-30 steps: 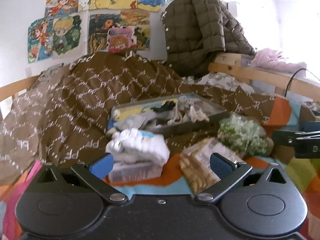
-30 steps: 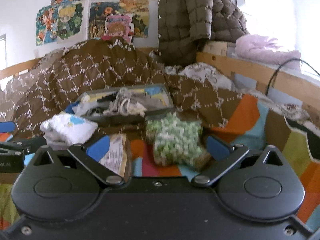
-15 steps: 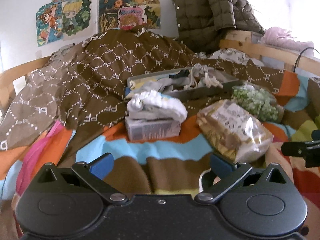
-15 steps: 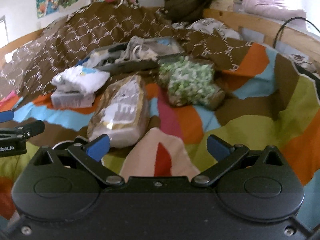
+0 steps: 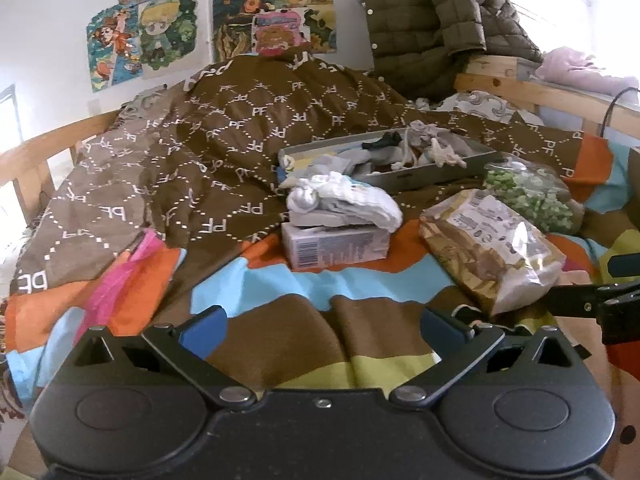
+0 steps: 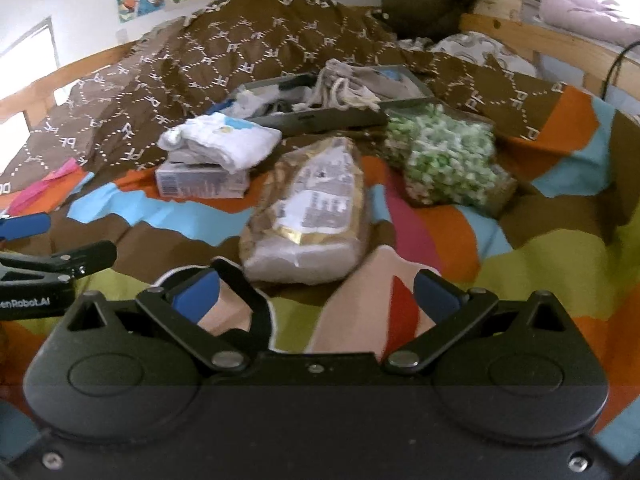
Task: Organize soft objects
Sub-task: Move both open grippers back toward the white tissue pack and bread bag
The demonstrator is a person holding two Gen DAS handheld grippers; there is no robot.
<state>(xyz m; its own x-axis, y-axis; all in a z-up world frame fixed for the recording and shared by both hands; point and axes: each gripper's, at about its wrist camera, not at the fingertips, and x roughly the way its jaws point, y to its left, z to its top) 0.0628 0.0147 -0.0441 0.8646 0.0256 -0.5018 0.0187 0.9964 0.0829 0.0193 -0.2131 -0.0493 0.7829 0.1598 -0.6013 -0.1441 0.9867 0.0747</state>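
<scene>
Bread bag (image 6: 316, 208) lengthwise, pale end (image 6: 296, 264) toward camera

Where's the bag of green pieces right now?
The bag of green pieces lies right of centre in the right wrist view, on the colourful blanket, just in front of the grey tray and right of the bread bag.

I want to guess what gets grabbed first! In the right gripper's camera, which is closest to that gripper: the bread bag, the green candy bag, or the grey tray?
1. Bread bag: just ahead of the right gripper, middle.
2. Green candy bag: farther back, to the right.
3. Grey tray: farthest, on the brown blanket.
</scene>
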